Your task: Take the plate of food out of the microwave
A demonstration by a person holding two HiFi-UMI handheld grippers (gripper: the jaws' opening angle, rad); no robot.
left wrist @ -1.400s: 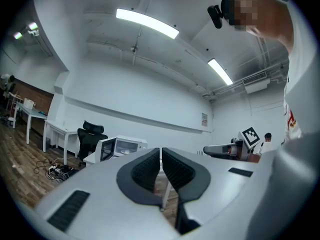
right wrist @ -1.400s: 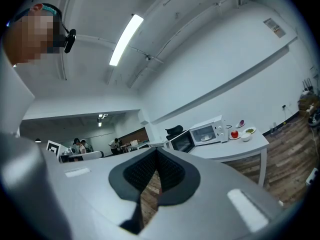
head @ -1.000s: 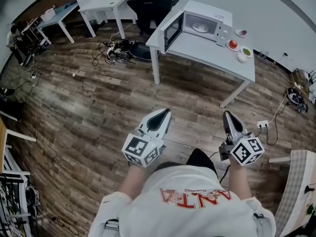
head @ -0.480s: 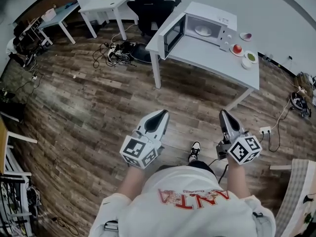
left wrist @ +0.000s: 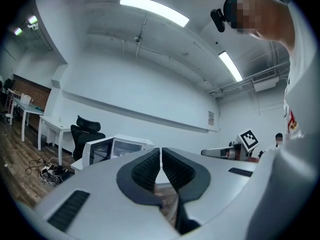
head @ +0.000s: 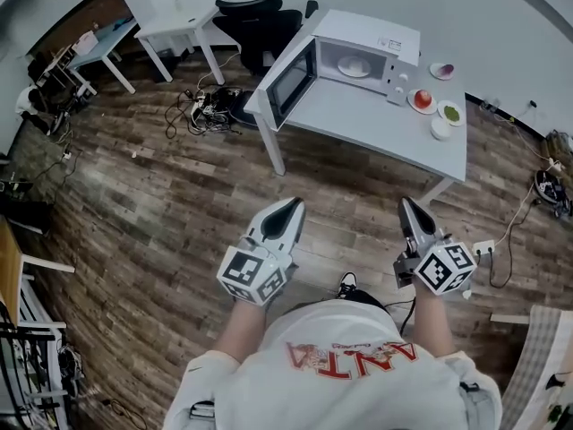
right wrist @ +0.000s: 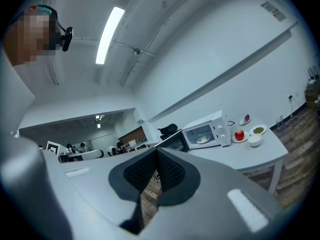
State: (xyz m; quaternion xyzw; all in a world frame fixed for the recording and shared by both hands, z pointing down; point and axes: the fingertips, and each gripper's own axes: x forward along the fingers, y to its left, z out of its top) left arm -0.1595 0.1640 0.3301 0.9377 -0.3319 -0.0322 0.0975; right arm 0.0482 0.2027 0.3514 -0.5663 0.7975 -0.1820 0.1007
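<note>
Plate [head: 354,67] in microwave [head: 367,30] on table [head: 358,116] (dishes [head: 422,100] right).

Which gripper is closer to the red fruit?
Right. The right gripper is almost in line with the red fruit, though far off; the left gripper is farther left.

Microwave [head: 369,32] mouth clear; its door [head: 289,84] juts leftward.
</note>
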